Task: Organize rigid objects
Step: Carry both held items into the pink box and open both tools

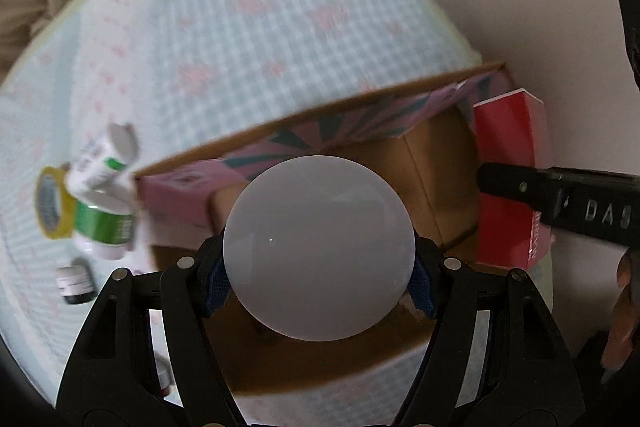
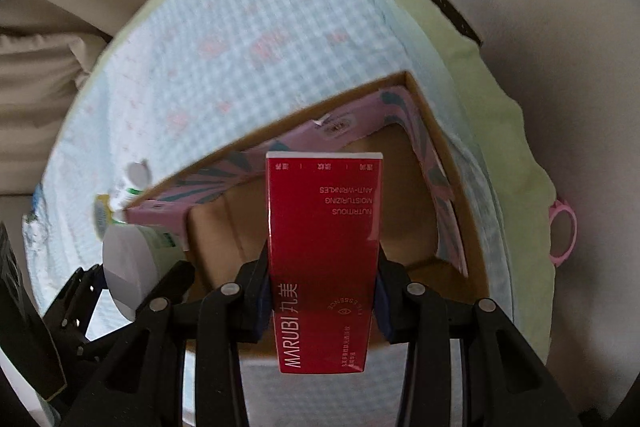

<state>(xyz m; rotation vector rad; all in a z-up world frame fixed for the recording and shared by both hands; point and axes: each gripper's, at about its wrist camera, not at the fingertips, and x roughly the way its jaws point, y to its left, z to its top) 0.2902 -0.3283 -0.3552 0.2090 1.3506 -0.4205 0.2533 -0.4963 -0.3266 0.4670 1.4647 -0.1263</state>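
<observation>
Holding a round white-lidded jar (image 1: pixel 318 247) between its fingers (image 1: pixel 218 287), the left gripper (image 1: pixel 318 283) hangs over the open brown cardboard box with pink patterned flaps (image 1: pixel 424 167), lid facing the camera. The right gripper (image 2: pixel 322 291) clamps a tall red rectangular carton (image 2: pixel 324 259) over the same box, its long axis running away from the camera towards the box's far wall. The box's brown floor shows bare where visible. It sits near the right edge of the blue-checked bed (image 1: pixel 240 27). Beside its left wall lie a yellow tape roll (image 1: pixel 52 203), a green-labelled white tub (image 1: pixel 106 227), a white tube (image 1: pixel 100 163) and, blurred, perhaps a small dark jar (image 1: pixel 74 285).
</observation>
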